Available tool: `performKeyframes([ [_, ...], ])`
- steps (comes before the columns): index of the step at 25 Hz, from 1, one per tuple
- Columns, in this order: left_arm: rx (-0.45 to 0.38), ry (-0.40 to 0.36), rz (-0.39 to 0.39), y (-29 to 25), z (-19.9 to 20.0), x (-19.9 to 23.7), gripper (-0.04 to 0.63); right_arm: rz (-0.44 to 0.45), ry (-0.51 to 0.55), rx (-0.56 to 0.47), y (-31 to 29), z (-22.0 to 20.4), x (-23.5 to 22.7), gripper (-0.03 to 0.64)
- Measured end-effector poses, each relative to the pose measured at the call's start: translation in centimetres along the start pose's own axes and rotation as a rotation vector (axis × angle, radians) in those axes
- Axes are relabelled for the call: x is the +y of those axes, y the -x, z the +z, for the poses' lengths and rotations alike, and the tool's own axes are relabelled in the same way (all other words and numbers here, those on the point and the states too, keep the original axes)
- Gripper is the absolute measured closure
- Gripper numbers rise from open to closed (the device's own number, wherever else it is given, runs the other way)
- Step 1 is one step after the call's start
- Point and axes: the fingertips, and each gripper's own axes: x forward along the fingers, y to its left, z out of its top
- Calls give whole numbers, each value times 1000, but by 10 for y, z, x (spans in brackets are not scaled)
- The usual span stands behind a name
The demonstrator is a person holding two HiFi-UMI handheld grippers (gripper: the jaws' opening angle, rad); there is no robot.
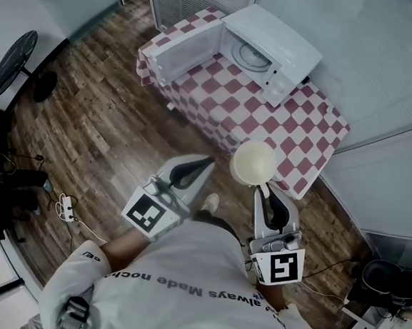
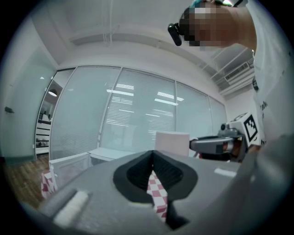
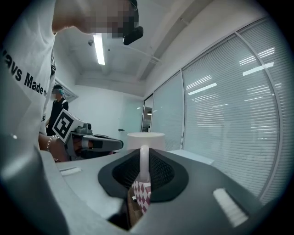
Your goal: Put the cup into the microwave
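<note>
My left claw (image 1: 204, 165), low in the middle of the head view, is pressed together on nothing. Just to its right, my right claw (image 1: 264, 191) pinches the handle (image 3: 144, 158) of the cream cup (image 1: 253, 163). The cup is held in the air against the near edge of the checkered counter (image 1: 295, 132). Farther up the frame, the white microwave (image 1: 273, 48) stands on that counter, its door (image 1: 181, 50) swung open to the left.

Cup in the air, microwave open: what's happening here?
A person holds a gripper in each hand. The right gripper is clamped on the handle of a pale cup, held in the air short of the checkered table. The left gripper is shut and empty beside it. The microwave sits on the table with its door swung open, and the cup is not yet inside.
</note>
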Motion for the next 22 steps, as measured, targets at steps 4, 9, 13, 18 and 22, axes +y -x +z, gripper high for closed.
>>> performKeyframes([
  [4, 1, -20, 2, -32, -2, 7, 592, -12, -4, -6, -6, -3, -35, 575],
  [9, 0, -23, 11, -66, -4, 12, 591, -6, 1, -9, -12, -6, -68, 575],
  [13, -10, -9, 24, -85, -6, 17, 592, 5, 3, -9, -21, -9, -85, 575],
  [18, 7, -4, 40, -93, -16, 29, 591, 25, -16, 3, -35, -18, -92, 575],
  [22, 10, 8, 47, -98, -18, 43, 591, 29, -16, 5, -49, -19, -95, 575],
])
